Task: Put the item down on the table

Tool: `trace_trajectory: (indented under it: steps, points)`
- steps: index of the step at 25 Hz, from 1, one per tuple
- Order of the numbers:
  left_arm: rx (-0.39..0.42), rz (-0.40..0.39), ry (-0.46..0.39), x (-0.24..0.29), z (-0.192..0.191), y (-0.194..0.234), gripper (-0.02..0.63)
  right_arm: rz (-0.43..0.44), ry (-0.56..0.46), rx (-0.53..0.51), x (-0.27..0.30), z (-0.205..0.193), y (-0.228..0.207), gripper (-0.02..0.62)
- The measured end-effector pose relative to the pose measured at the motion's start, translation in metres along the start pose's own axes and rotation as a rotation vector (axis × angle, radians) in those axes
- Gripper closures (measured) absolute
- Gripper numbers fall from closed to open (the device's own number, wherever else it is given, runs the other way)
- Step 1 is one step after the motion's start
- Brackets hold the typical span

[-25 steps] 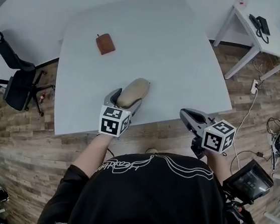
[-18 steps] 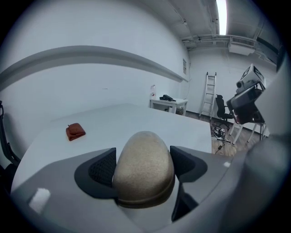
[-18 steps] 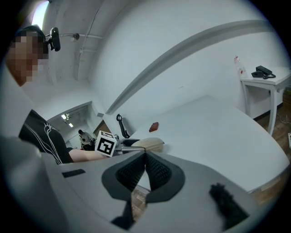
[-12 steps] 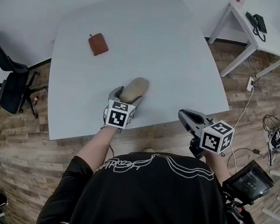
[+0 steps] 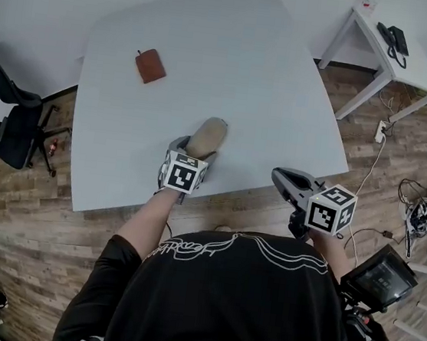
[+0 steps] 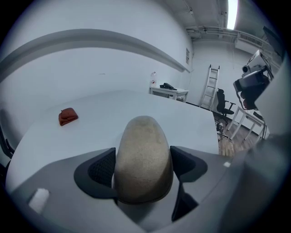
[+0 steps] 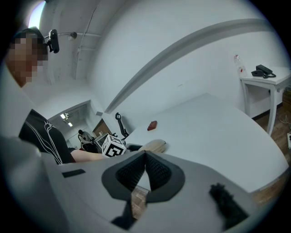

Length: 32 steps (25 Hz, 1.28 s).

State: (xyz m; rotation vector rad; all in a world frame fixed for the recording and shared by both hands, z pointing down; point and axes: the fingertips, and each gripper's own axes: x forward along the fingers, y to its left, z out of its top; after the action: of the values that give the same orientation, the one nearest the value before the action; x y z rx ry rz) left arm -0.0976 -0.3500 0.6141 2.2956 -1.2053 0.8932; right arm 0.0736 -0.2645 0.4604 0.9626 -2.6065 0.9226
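Left gripper [image 5: 190, 155]: clamped on a tan oblong item [image 5: 206, 134], over the near edge of the white table [image 5: 249, 70]. The head view alone places it; contact with the tabletop cannot be told.
Item, left gripper view: matte, speckled, rounded like a smooth loaf, with a black ribbed pad pressed to each side.
Right gripper [image 5: 281, 176]: off the table's near corner, above plank flooring; its own view shows the ribbed pads meeting, nothing between.
Red-brown pouch [image 5: 150, 66]: small, soft, far left of the table.
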Motion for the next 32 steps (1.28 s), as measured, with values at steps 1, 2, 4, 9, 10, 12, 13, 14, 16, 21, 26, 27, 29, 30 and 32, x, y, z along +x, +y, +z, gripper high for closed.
trace_trajectory:
  steps: [1, 2, 4, 9, 10, 12, 13, 14, 16, 21, 26, 27, 29, 30, 32]
  points:
    - [0.006, 0.002, 0.002, 0.000, 0.000, 0.000, 0.222, 0.001, 0.002, 0.000, 0.001, 0.000, 0.000, 0.589]
    - [0.013, 0.002, 0.002, -0.001, 0.000, -0.001, 0.222, 0.003, 0.004, 0.001, 0.001, -0.001, 0.000, 0.589]
    - [0.024, -0.006, 0.001, -0.003, 0.000, -0.004, 0.221, 0.009, 0.008, 0.002, 0.001, -0.002, 0.001, 0.589]
    - [0.033, -0.044, -0.026, -0.012, 0.003, -0.010, 0.219, 0.036, 0.017, 0.001, 0.007, -0.003, 0.010, 0.589]
    - [0.035, -0.046, -0.039, -0.016, 0.005, -0.012, 0.218, 0.041, 0.020, 0.002, 0.008, -0.004, 0.011, 0.589]
    - [0.028, -0.051, -0.062, -0.022, 0.008, -0.015, 0.205, 0.052, 0.025, 0.001, 0.009, -0.006, 0.014, 0.589]
    - [0.024, -0.052, -0.071, -0.026, 0.009, -0.016, 0.201, 0.057, 0.026, -0.002, 0.010, -0.006, 0.016, 0.589]
    - [0.024, -0.050, -0.077, -0.030, 0.011, -0.015, 0.201, 0.061, 0.025, -0.004, 0.011, -0.006, 0.017, 0.589]
    - [0.027, -0.038, -0.082, -0.040, 0.014, -0.013, 0.202, 0.070, 0.022, -0.012, 0.013, -0.006, 0.019, 0.589]
    - [-0.020, -0.082, -0.152, -0.079, 0.032, -0.024, 0.215, 0.091, 0.015, -0.039, 0.015, -0.002, 0.023, 0.589]
    - [-0.098, -0.206, -0.284, -0.125, 0.061, -0.051, 0.269, 0.123, 0.012, -0.046, 0.020, 0.005, 0.034, 0.589]
    - [-0.105, -0.230, -0.294, -0.131, 0.064, -0.057, 0.290, 0.131, 0.013, -0.054, 0.021, 0.006, 0.035, 0.589]
    - [-0.113, -0.271, -0.283, -0.141, 0.067, -0.068, 0.339, 0.147, 0.016, -0.066, 0.023, 0.008, 0.040, 0.589]
    - [-0.113, -0.285, -0.274, -0.146, 0.068, -0.073, 0.358, 0.158, 0.017, -0.063, 0.025, 0.008, 0.043, 0.589]
    - [-0.119, -0.301, -0.273, -0.158, 0.071, -0.079, 0.415, 0.189, 0.013, -0.043, 0.025, 0.011, 0.052, 0.589]
